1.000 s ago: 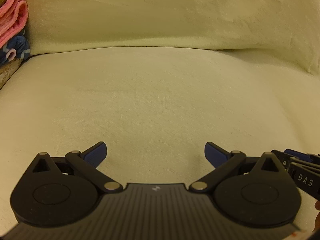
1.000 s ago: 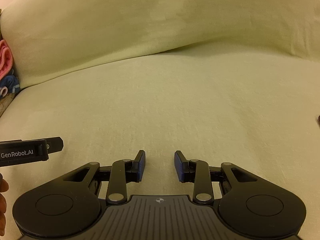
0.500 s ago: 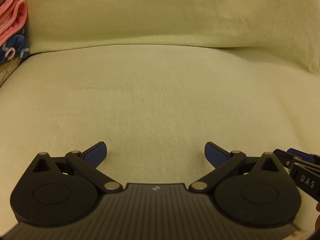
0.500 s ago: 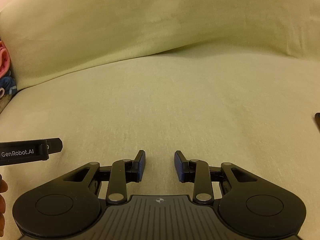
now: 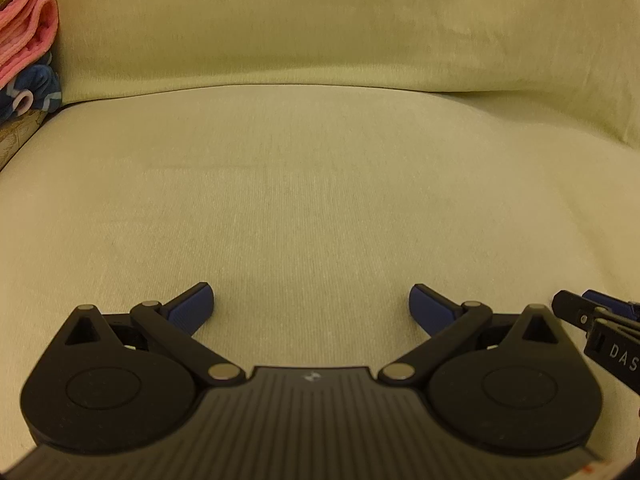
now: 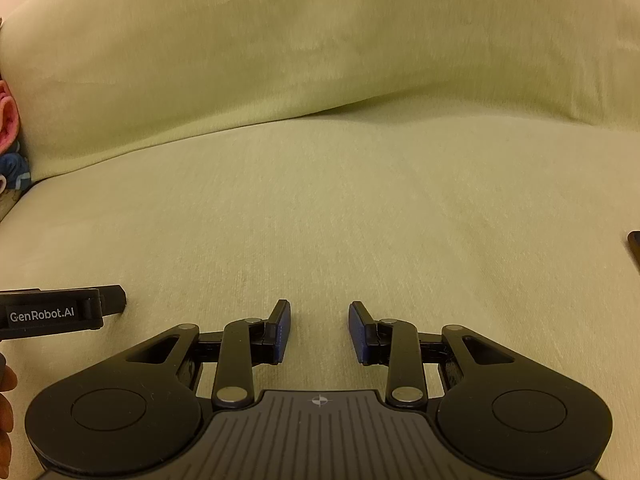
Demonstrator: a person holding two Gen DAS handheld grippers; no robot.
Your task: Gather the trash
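No trash shows in either view. My left gripper (image 5: 311,292) hovers low over the pale green sofa seat (image 5: 320,200), wide open with only fabric between its blue pads. My right gripper (image 6: 319,307) is close beside it on the right, over the same seat (image 6: 340,208). Its jaws stand narrower but open, with nothing between them. The right gripper's edge (image 5: 596,316) shows in the left wrist view. The left gripper's side (image 6: 60,312) shows in the right wrist view.
The sofa backrest (image 5: 320,28) rises behind the seat. Folded pink cloth (image 5: 24,40) and blue patterned cloth (image 5: 36,88) are stacked at the far left. The corner of a small dark object (image 6: 635,246) lies at the right edge. A person's fingers (image 6: 6,400) hold the left gripper.
Both views drifted only slightly. In the right wrist view the dark object at the right edge has come a little further into sight. Neither gripper's opening has changed.
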